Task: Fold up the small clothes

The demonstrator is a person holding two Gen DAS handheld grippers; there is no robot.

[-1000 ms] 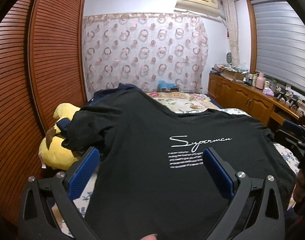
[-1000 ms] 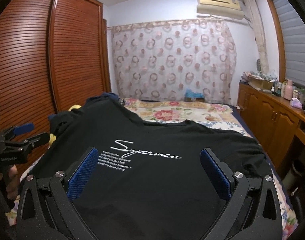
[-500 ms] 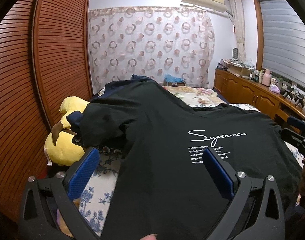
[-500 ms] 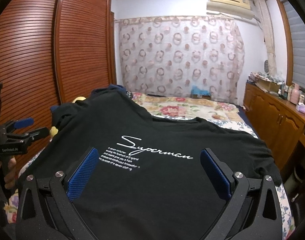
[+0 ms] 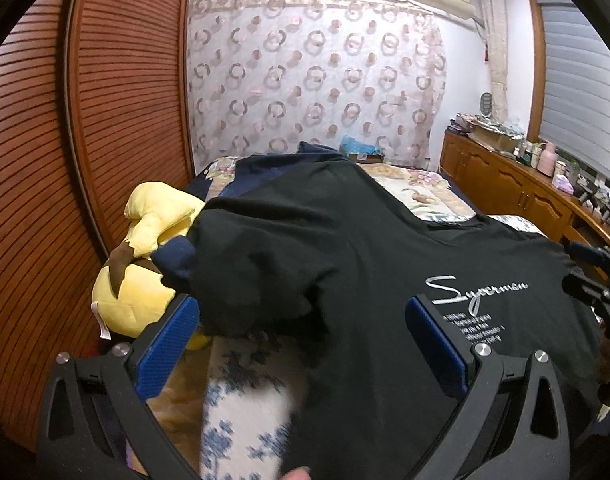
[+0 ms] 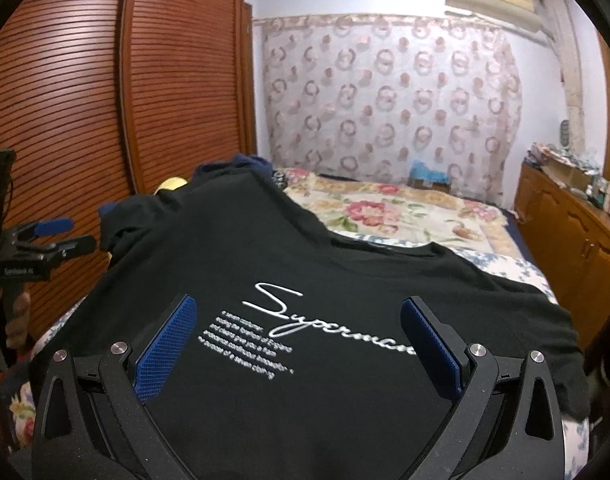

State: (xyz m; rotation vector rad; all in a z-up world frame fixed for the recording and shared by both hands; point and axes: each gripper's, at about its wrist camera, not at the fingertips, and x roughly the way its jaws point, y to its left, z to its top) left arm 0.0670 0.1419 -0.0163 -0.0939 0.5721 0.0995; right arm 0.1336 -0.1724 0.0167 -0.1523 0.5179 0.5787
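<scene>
Left wrist view: the left gripper has its two blue-padded fingers spread wide, with nothing between them but cloth lying below. A black T-shirt fills the frame from the centre out to 3 o'clock, spread front-up over a bed with a floral bedspread; white script lettering sits on its chest at about 3 o'clock. One sleeve is bunched at 9 o'clock of the shirt, touching a yellow plush toy and a bit of dark blue cloth. A second dark blue garment lies just behind the shirt toward 12 o'clock. At the 3 o'clock edge the right gripper shows, fingers apart by the shirt's far side.

In the right wrist view, the right gripper is likewise wide apart, hovering above the shirt near its hem; whether it touches the cloth cannot be told. The lettering lies between its fingers. At 9 o'clock the left gripper is seen side-on, held by a hand. A slatted wooden wardrobe stands from 9 to 11 o'clock, a patterned curtain at 12 to 1 o'clock, and a wooden cabinet at 3 o'clock.
</scene>
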